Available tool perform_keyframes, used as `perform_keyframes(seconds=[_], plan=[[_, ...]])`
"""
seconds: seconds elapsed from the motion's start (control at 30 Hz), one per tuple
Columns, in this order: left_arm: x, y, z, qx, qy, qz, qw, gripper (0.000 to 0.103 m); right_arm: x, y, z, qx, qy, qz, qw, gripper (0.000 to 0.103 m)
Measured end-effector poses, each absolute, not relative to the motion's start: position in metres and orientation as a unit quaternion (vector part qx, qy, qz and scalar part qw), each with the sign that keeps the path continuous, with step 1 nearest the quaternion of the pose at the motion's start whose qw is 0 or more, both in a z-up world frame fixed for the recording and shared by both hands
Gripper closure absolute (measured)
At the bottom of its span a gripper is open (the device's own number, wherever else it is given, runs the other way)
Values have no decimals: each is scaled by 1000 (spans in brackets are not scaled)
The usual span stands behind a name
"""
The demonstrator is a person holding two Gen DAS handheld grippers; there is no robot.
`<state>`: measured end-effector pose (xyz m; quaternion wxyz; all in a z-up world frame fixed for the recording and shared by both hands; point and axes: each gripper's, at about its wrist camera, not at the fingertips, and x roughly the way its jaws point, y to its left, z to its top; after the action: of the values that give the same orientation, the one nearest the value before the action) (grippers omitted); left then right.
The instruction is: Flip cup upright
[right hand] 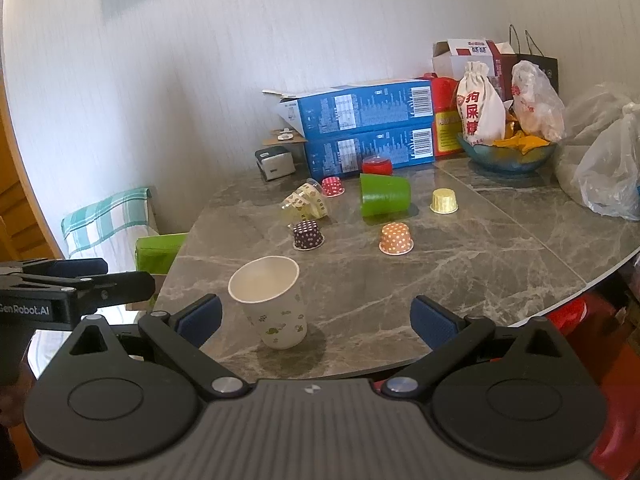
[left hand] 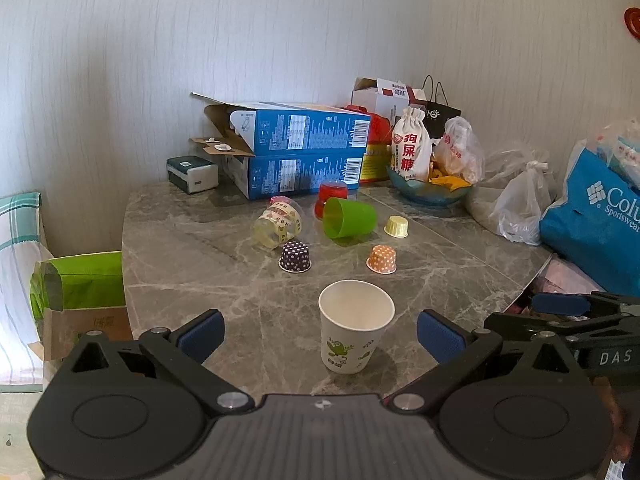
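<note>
Cup: a white paper cup printed with green leaf motifs [left hand: 354,330] stands upright, mouth up, on the grey marble-patterned tabletop [left hand: 192,248] near its front edge; the inside looks bare white.

Other cup: a green plastic cup [left hand: 349,217] lies on its side farther back, mouth toward the left of the left wrist view.

Small items: a dark purple polka-dot paper baking cup [left hand: 295,256], an orange polka-dot paper baking cup [left hand: 382,259] and a pale yellow paper baking cup [left hand: 397,226] sit mouth down between the two cups.

Left wrist view: the paper cup is centred between the blue-padded fingers of the left hand-held gripper [left hand: 320,334]; the right hand-held gripper [left hand: 576,312] shows side-on at the right edge, off the tabletop.

Right wrist view: the cup [right hand: 272,304] sits left of centre, just beside the left finger, and a red polka-dot baking cup [right hand: 333,186] shows plainly behind a clear plastic cup with yellow print lying on its side [right hand: 306,205].

Left hand-held gripper: jaws spread wide on either side of the cup, not touching it.

Right hand-held gripper [right hand: 316,320]: jaws spread wide, holding nothing.
</note>
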<state>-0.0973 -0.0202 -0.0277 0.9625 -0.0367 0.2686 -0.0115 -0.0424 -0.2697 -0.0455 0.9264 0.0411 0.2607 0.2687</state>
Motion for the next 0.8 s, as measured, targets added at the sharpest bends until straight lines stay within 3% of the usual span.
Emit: perform_keyframes(seconds=[0.8], plan=[[-96, -21, -29, -42, 271, -11, 962, 0, -44, -264, -48, 41, 252, 275, 927, 2]])
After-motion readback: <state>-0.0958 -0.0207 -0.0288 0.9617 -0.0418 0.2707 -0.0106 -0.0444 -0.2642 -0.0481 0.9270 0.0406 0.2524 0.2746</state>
